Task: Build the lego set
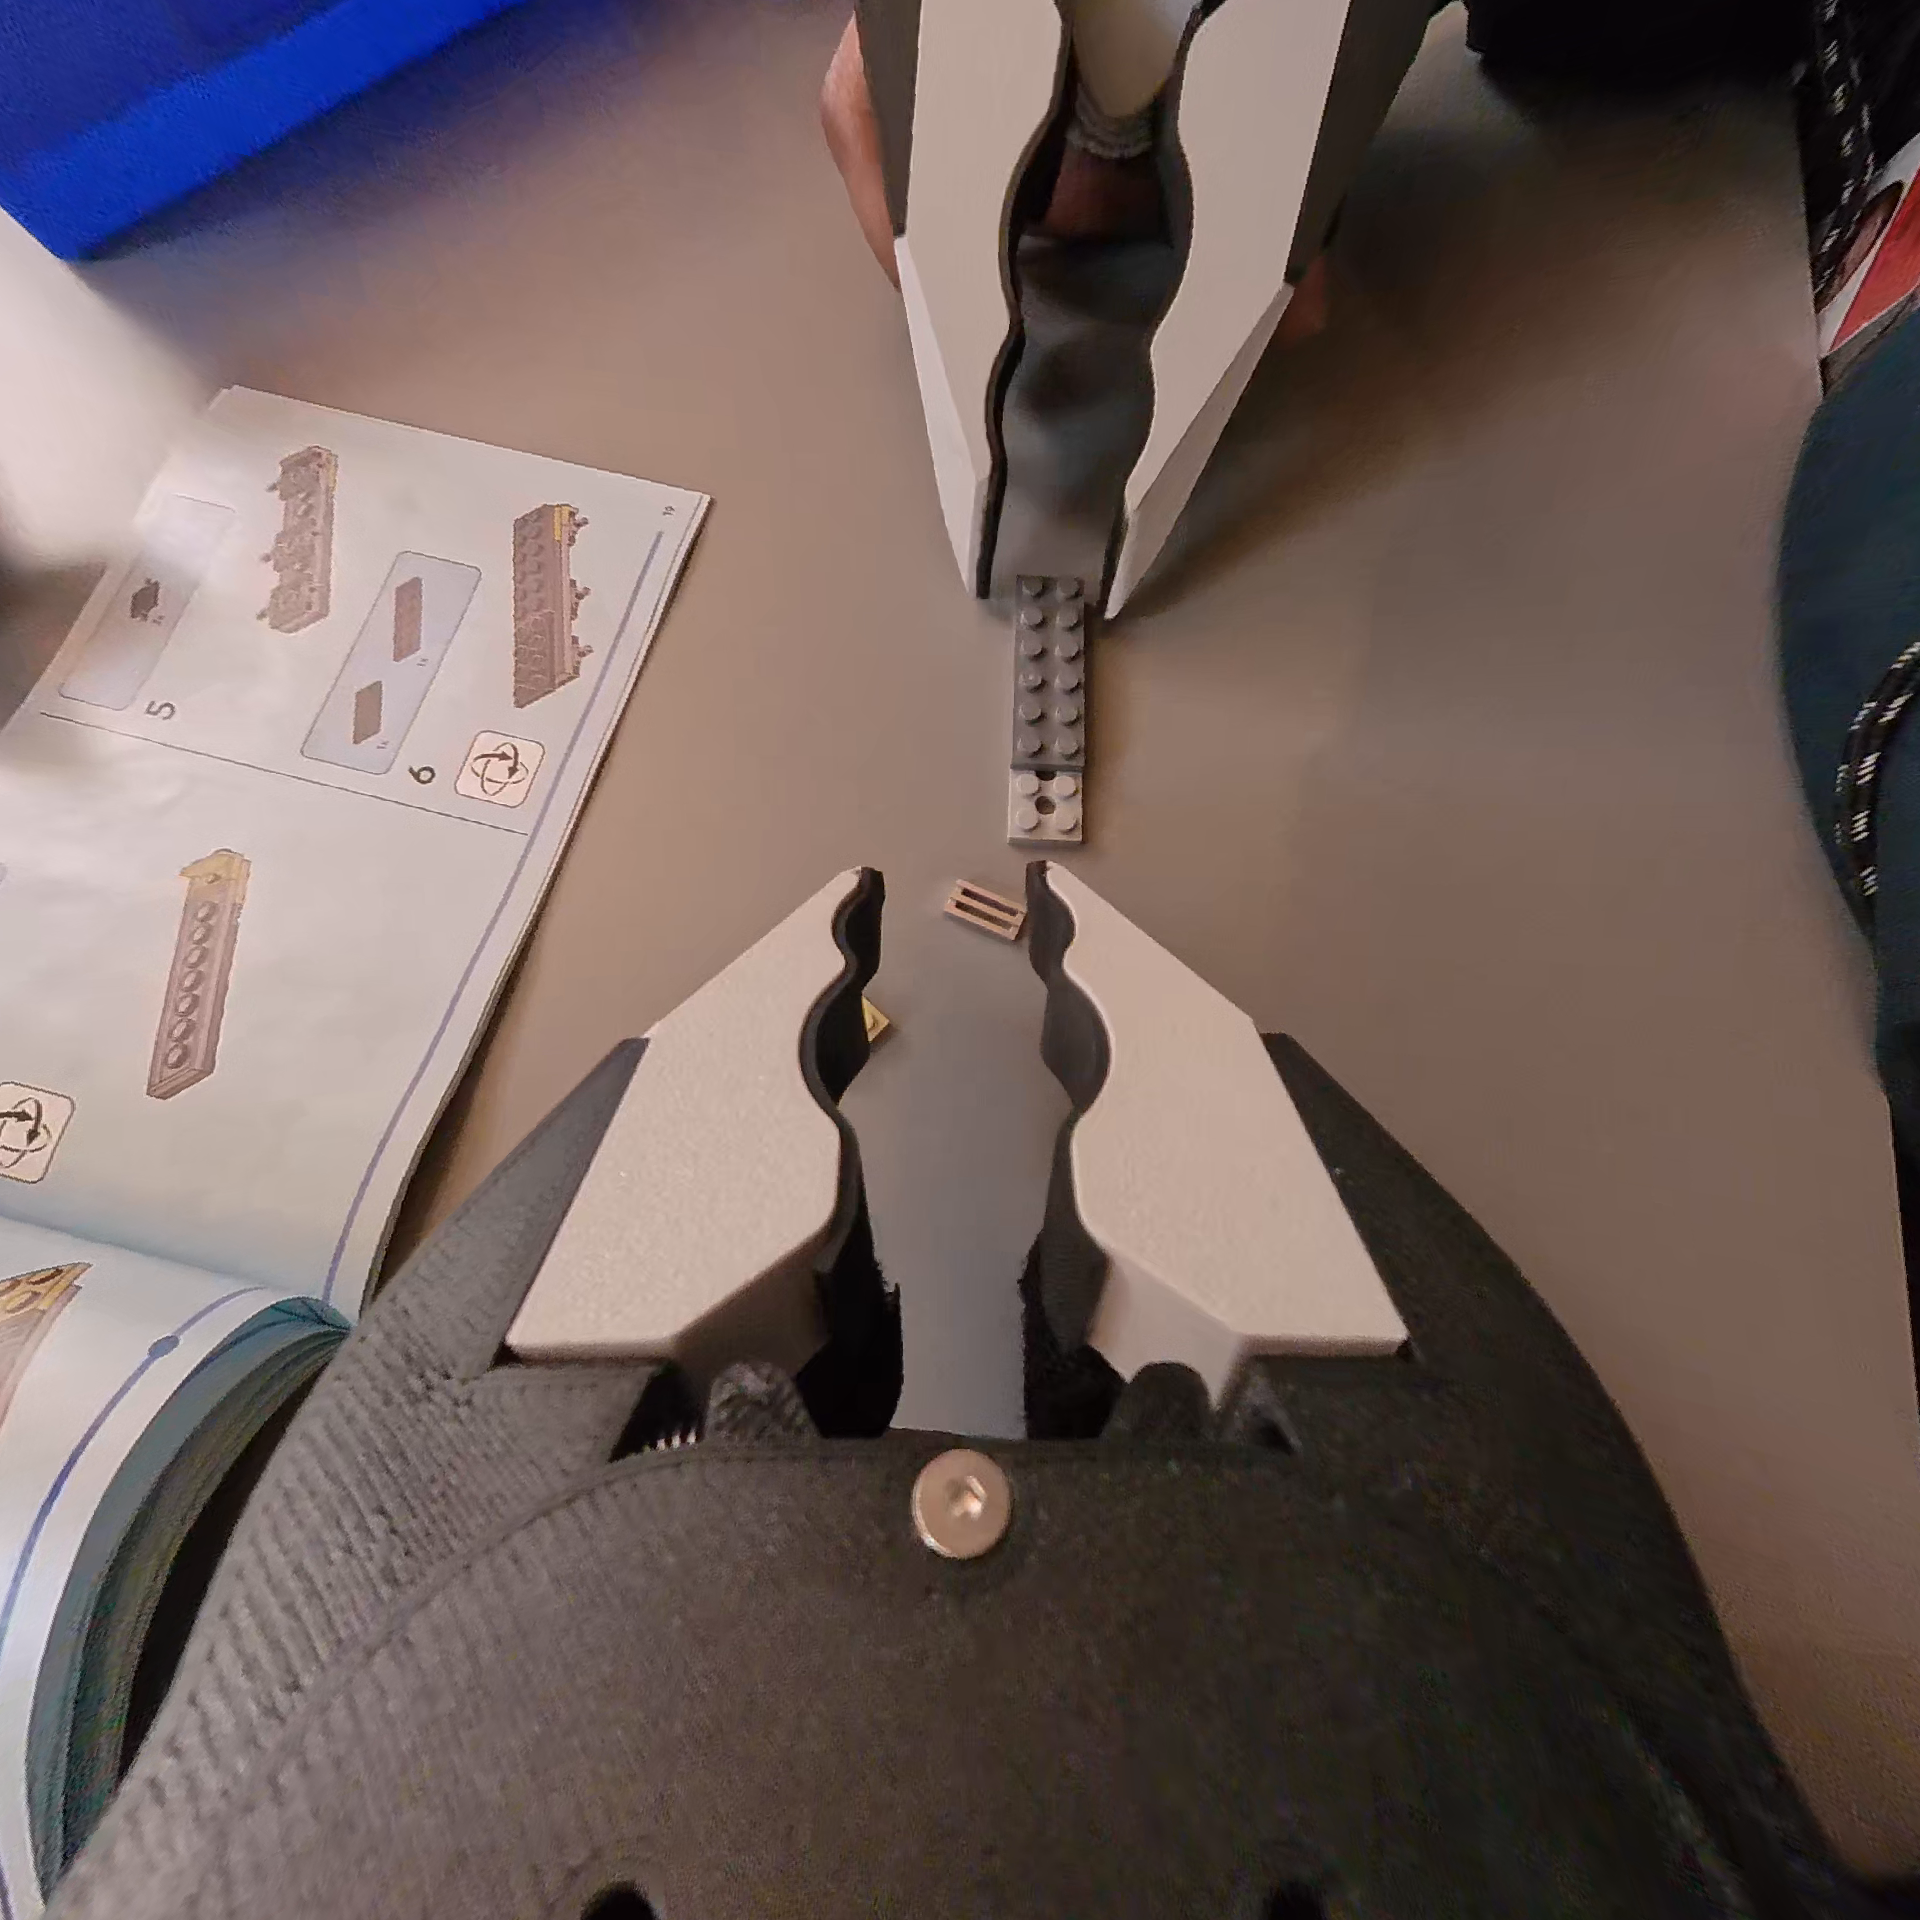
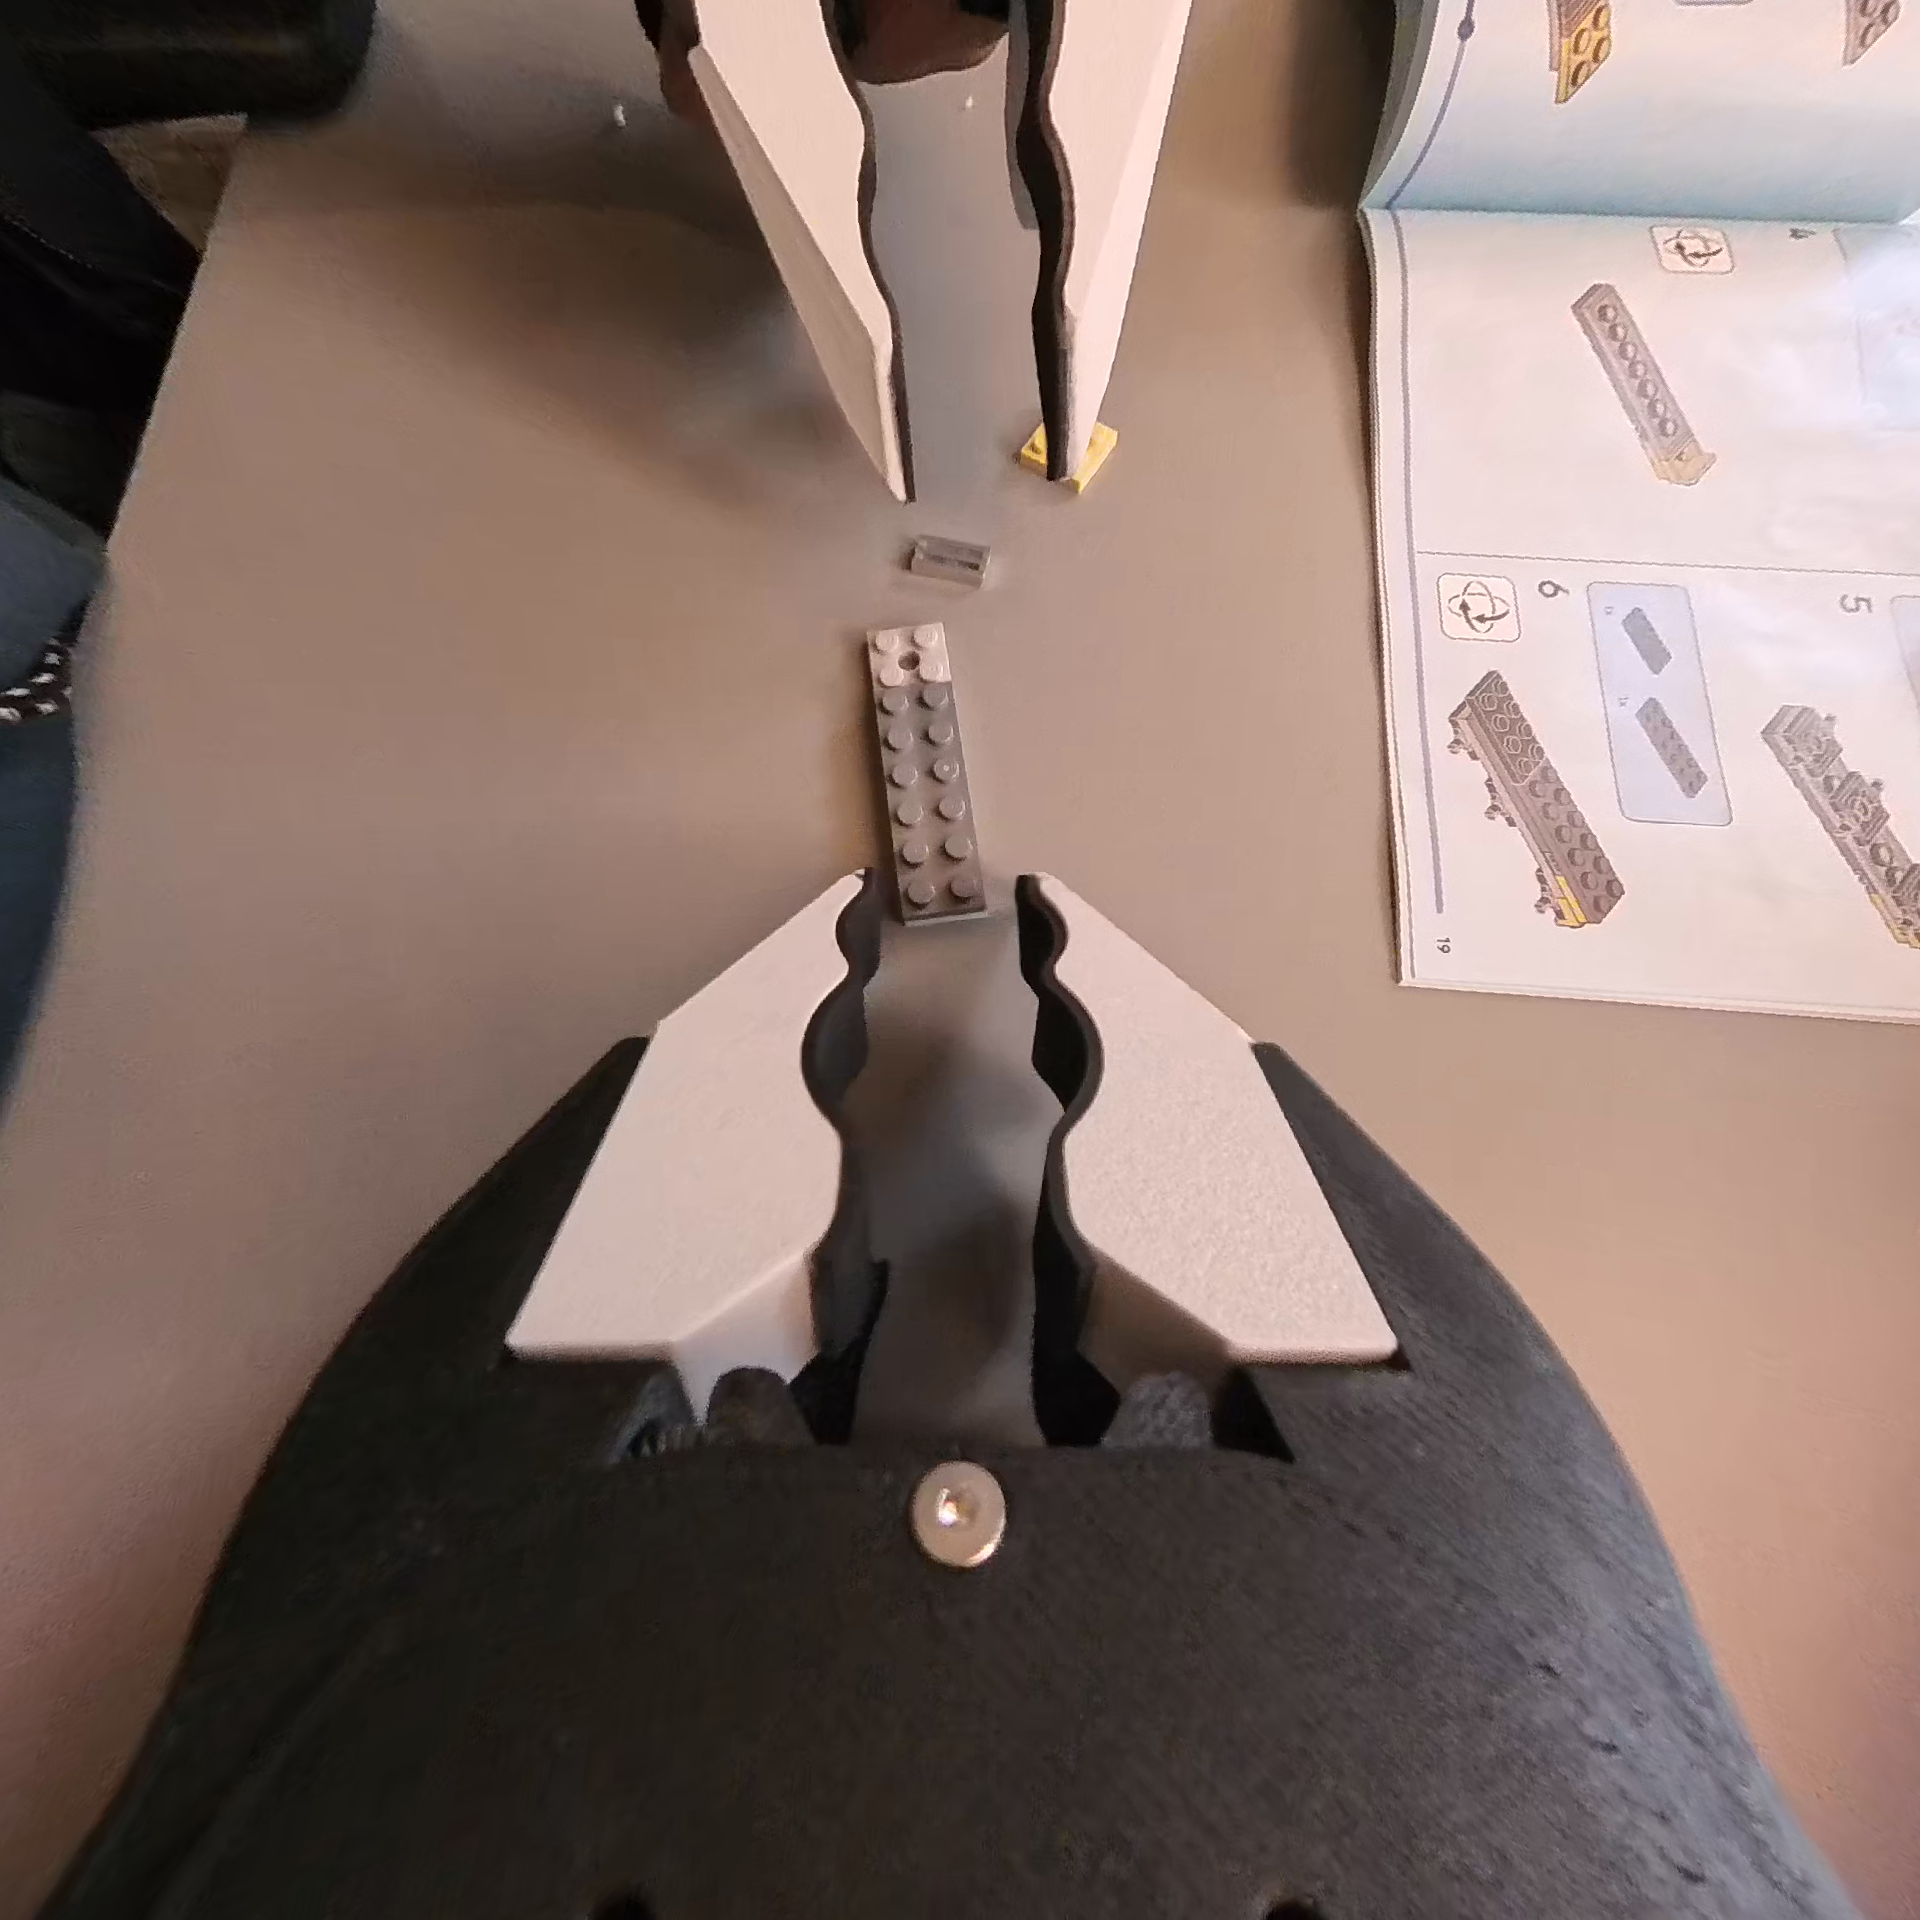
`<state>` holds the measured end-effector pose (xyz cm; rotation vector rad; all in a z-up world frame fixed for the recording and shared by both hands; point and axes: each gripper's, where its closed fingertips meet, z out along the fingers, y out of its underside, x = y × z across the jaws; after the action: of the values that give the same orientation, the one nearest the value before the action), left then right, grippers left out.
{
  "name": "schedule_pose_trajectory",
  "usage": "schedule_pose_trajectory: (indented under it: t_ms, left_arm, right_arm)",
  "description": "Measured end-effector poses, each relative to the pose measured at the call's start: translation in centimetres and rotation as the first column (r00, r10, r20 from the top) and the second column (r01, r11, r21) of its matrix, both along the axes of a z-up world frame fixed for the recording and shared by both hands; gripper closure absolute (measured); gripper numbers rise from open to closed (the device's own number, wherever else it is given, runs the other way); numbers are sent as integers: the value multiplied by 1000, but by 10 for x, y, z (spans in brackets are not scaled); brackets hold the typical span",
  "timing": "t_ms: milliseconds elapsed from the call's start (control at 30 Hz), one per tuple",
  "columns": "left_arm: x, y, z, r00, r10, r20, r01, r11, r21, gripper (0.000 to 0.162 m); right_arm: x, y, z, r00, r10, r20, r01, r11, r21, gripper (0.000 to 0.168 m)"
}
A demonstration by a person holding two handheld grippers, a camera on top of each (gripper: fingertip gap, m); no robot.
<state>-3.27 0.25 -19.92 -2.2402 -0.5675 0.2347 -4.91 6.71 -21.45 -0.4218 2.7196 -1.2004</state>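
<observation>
Lego plate (image 1: 1047,675) sits flat on the table (image 1: 1455,935), dark grey, two studs wide, studs up. Its long axis runs straight from one hand-held gripper to the other, so it basically points at both of them. A lighter grey little plate (image 1: 1047,802) with a hole in the middle butts against the end facing the left side; can't tell if they're clipped together or just touching.

Going left to right in the left wrist view: instruction booklet (image 1: 312,831) lies open on the left with a blue thing (image 1: 208,104) behind it, very blurry. Then the left hand-held gripper (image 1: 956,883), jaws spread apart with nothing between them. A tiny tan grille-looking tile (image 1: 984,911) lies on the table just ahead of its tips, nearer the right finger, and a small yellow piece (image 2: 1070,457) is peeking out from under the left finger. It looks like the fingertip is right on it or just over it, hard to say which.

Farther off, the right hand-held gripper (image 2: 940,888) is also released, jaws wide, with the far end of the dark plate sitting in the gap between its fingertips. The plate doesn't look pinched; there's space on both sides.

Table is plain matte grey-brown. Off the right edge there's some dark blurry stuff plus a black-and-white braided cord (image 1: 1870,790).
</observation>
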Motion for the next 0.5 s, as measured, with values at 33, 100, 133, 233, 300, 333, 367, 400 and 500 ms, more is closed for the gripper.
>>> schedule_pose_trajectory:
  t_ms: [33, 100, 133, 233, 300, 333, 367, 400, 500]
  left_arm:
    - [0, 0, 0, 1000, 1, 0, -1, 1000, 1, 134]
    - [0, 0, 0, 1000, 3, -1, -3, 1000, 1, 134]
    - [0, 0, 0, 1000, 4, -1, -4, 1000, 1, 134]
    - [0, 0, 0, 1000, 6, -3, -6, 1000, 1, 134]
    - [0, -1, 0, 1000, 7, -5, -7, 1000, -1, 134]
    - [0, -1, 0, 1000, 8, -5, -8, 1000, -2, 134]
    - [0, -1, 0, 1000, 8, -5, -8, 1000, -3, 134]
    - [0, -2, 0, 1000, 9, -6, -9, 1000, -4, 134]
    - [-1, -2, 1, 1000, 12, -9, -12, 1000, -6, 134]
  right_arm:
    - [-1, 0, 0, 1000, -4, 2, 4, 1000, 0, 140]
    - [-1, 0, 0, 1000, -7, 2, 7, 1000, 3, 139]
    - [-1, 0, -1, 1000, -6, 1, 6, 1000, 8, 139]
    - [-1, -1, -2, 1000, -6, -10, 6, 1000, 14, 138]
    - [-1, -1, -2, 1000, -9, -13, 10, 1000, 14, 139]
    - [-2, -1, -3, 1000, -12, -16, 12, 1000, 14, 140]
    - [-2, -1, -3, 1000, -14, -20, 14, 1000, 13, 140]
    - [-2, -1, -3, 1000, -15, -23, 15, 1000, 12, 140]
    - [-3, -2, -3, 999, -24, -26, 25, 1000, 11, 144]
